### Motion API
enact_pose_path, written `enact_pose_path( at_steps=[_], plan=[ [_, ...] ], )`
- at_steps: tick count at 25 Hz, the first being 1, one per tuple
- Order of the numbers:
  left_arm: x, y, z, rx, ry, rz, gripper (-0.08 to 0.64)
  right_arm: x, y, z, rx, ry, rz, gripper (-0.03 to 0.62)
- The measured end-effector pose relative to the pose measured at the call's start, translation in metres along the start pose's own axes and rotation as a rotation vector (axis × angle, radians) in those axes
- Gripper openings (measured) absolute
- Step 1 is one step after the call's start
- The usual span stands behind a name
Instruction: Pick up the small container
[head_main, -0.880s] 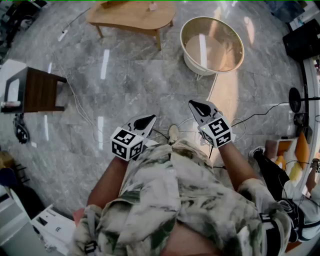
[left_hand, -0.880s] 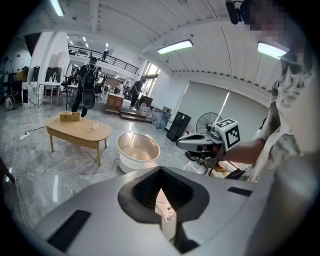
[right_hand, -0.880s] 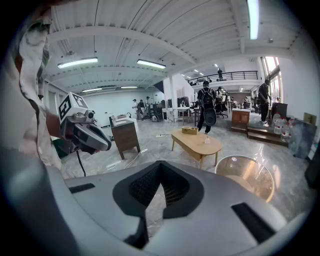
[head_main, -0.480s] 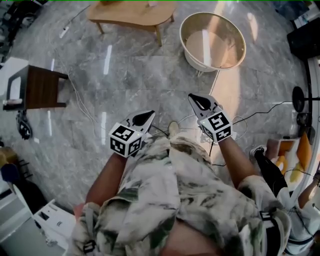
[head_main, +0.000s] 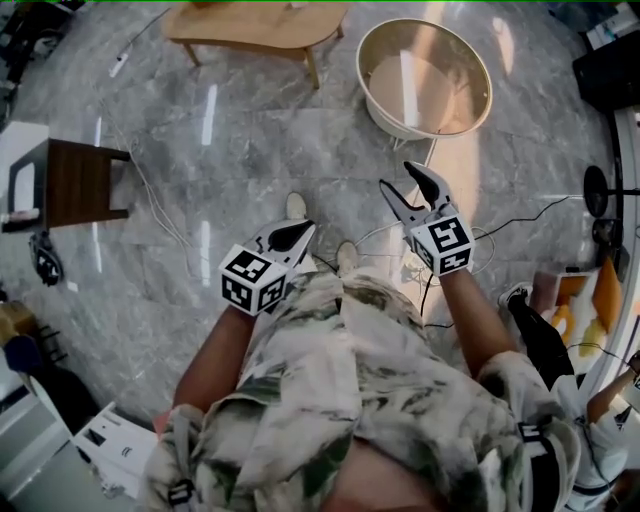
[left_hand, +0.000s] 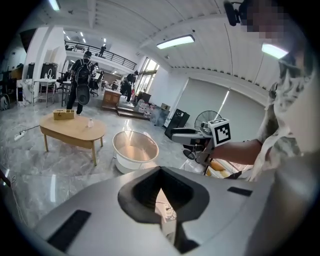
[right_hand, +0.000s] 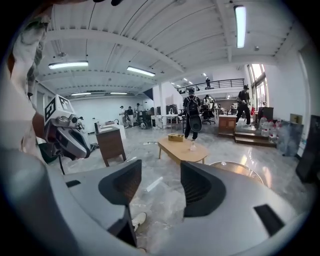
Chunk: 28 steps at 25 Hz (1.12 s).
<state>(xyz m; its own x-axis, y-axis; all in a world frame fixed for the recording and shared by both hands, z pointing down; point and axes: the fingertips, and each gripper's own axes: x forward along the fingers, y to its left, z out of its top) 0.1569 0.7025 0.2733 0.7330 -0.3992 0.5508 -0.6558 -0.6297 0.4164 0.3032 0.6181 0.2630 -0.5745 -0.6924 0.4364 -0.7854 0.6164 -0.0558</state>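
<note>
The small container (right_hand: 192, 146) stands on the oval wooden table (right_hand: 175, 148) at the far side of the floor, near a little box (right_hand: 175, 137) and well apart from both grippers. It reads as a small clear bottle, too tiny to make out further. The right gripper (head_main: 398, 177) has changed most: its jaws, together a moment ago, now stand wide apart with only bare floor between them, which looks like readiness for the grasp. A shoe (head_main: 296, 205) has also come forward near the left gripper (head_main: 300, 232), so the person seems to be stepping toward the table, and the pick-up itself is not yet begun. The left gripper's jaws are pressed together with nothing between them. The head view cuts the table (head_main: 250, 25) at its far edge and does not show the container clearly. Both gripper views show it upright on the tabletop, and the left gripper view also has it (left_hand: 90, 123) left of the round white tub (left_hand: 135, 150). Only the right gripper view shows the dark side table (right_hand: 111, 142) standing to the left.
</note>
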Motion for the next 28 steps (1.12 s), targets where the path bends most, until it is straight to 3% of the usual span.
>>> enact_pose_path(
  at_steps=[6, 13, 22, 28],
  plan=[
    [0.017, 0.04, 0.022, 0.007, -0.016, -0.068, 0.021, 0.038, -0.022, 0.012, 0.02, 0.027, -0.067, 0.304],
    [0.015, 0.12, 0.073, 0.019, -0.023, -0.142, 0.021, 0.124, -0.028, 0.059, 0.021, 0.065, -0.077, 0.302],
    [0.0, 0.214, 0.103, 0.019, -0.015, -0.152, 0.021, 0.22, -0.035, 0.122, -0.008, 0.045, -0.106, 0.291],
    [0.001, 0.244, 0.122, -0.009, -0.03, -0.143, 0.021, 0.26, -0.042, 0.14, -0.016, 0.069, -0.077, 0.288]
  ],
)
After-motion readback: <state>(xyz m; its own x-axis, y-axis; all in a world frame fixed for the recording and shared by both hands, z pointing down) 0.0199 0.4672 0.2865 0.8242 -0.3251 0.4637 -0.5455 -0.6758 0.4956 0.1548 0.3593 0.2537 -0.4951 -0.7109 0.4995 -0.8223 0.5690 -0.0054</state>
